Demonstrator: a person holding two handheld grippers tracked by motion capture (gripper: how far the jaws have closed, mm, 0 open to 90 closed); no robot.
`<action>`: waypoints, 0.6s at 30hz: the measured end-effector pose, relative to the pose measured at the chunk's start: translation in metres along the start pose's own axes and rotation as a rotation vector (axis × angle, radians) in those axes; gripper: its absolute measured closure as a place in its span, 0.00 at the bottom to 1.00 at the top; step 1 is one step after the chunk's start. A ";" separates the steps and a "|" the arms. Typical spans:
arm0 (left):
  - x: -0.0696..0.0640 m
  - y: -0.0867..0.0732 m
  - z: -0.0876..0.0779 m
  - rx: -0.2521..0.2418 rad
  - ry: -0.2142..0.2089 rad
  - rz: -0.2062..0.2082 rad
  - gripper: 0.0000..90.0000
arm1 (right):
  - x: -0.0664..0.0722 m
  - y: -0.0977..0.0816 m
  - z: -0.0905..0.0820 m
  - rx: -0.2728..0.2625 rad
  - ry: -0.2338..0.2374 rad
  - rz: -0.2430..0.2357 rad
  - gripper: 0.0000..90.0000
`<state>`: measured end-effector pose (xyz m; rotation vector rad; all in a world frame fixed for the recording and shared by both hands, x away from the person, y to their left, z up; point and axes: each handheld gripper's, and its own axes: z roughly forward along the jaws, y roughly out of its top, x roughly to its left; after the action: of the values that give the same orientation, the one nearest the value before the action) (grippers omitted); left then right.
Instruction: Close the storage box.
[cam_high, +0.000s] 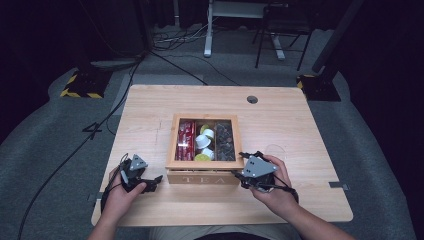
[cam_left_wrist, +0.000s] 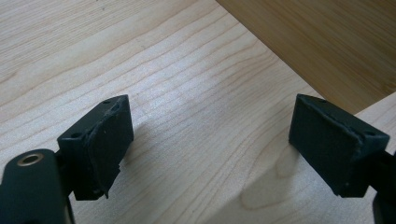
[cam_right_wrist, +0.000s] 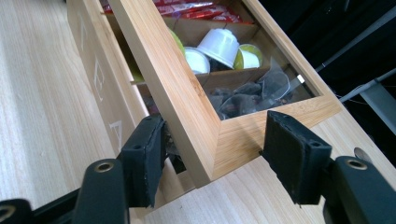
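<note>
1. Tea box (cam_high: 202, 176) front right corner between the jaws of right claw (cam_right_wrist: 212, 156); wooden, "TEA" lettered on its front wall, set mid-bench.
2. Glass-paned lid (cam_right_wrist: 196, 100) tilted up at its near edge, its frame corner sitting between the two black pads; left pad tucked under the raised frame by the gap, right pad standing off the frame's outer edge. Jaws about half spread, not clamped on the wood as far as can be seen.
3. Just beyond that claw, through the glass: dark tea bags (cam_right_wrist: 243, 100) in the nearest compartment, white and yellow capsules (cam_right_wrist: 219, 46) in the middle one, red sachets (cam_right_wrist: 187, 9) in the farthest.
4. Right hand (cam_high: 272, 192) wrapped round the claw body, at the box's right front corner in the high view.
5. Left claw (cam_left_wrist: 210, 140) spread wide, nothing between its pads, low over bare bench (cam_left_wrist: 187, 93); box side wall just ahead and to its right, not touched.
6. Left hand (cam_high: 122, 195) holding it, well apart from the right one, left of the box.
</note>
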<state>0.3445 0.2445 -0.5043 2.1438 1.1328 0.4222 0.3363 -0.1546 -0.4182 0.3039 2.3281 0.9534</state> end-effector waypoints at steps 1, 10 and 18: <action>0.000 0.000 0.000 0.000 0.000 0.000 0.16 | 0.000 0.000 0.000 0.000 0.000 0.000 0.44; 0.000 0.000 0.000 -0.004 0.004 -0.001 0.16 | -0.002 -0.008 0.005 0.012 0.085 0.093 0.43; 0.000 0.000 0.000 -0.003 0.004 -0.001 0.16 | -0.009 -0.009 0.004 -0.022 0.137 0.176 0.40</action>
<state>0.3448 0.2443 -0.5045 2.1402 1.1352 0.4280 0.3459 -0.1629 -0.4224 0.4539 2.4438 1.1147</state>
